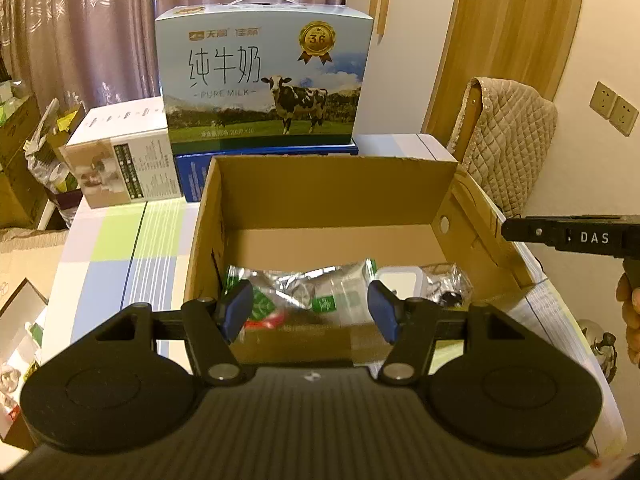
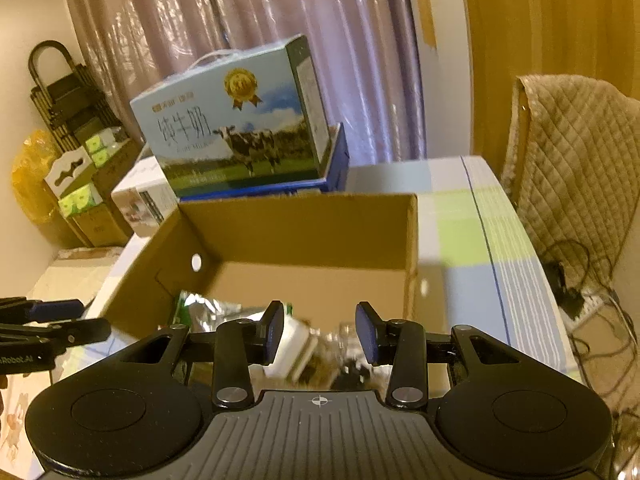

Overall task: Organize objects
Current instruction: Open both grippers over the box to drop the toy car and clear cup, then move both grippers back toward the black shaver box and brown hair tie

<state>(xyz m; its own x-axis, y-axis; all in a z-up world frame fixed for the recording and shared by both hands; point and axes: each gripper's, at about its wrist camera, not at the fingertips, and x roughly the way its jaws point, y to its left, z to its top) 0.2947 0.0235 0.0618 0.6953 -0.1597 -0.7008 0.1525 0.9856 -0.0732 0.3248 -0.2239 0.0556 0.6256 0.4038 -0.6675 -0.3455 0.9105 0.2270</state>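
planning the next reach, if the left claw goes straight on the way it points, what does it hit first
Probably the foil packet lying in the cardboard box: it sits right between the open left claw fingers, just past the box's near wall. Depth is hard to judge.

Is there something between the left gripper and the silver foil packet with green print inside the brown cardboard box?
Nothing visible blocks it. The left gripper hangs open above the open-topped brown cardboard box, and the silver foil packet with green print lies uncovered on the box floor, beside a white plastic container.
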